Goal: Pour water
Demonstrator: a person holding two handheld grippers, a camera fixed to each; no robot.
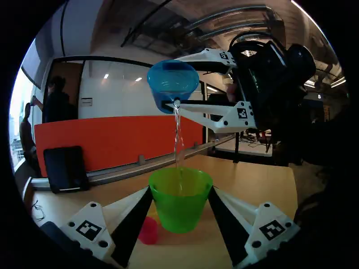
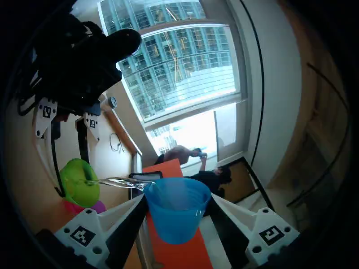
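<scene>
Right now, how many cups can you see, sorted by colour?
blue cup: 1
green cup: 1
pink cup: 1
Total: 3

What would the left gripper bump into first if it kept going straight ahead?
Most likely the grey ledge along the far edge of the table, with the orange panel just behind. The left gripper, shut on the green cup, points there; the right gripper holds the blue cup higher. Depth is unclear.
</scene>
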